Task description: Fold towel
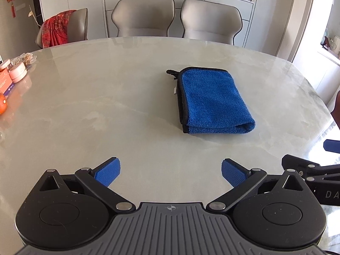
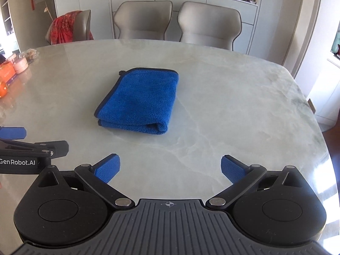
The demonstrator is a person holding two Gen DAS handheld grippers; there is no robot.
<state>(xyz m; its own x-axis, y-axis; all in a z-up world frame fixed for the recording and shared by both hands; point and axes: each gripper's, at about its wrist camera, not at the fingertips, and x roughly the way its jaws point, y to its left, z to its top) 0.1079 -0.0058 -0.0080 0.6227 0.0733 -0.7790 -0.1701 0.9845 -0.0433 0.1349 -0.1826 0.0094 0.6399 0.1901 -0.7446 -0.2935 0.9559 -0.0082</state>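
A blue towel [image 1: 212, 102] with black edging lies folded into a thick rectangle on the marble table [image 1: 106, 106]; its rolled fold faces me. It also shows in the right wrist view [image 2: 140, 102]. My left gripper [image 1: 171, 172] is open and empty, held above the table short of the towel and to its left. My right gripper [image 2: 170, 169] is open and empty, short of the towel and to its right. Each gripper shows at the edge of the other's view.
Boxes, a pink jar [image 1: 18, 72] and an orange fruit [image 1: 2, 104] sit at the table's far left. Grey chairs [image 1: 142, 19] stand behind the table, one with a red cloth [image 1: 55, 27]. The table edge curves off at the right [image 2: 314, 114].
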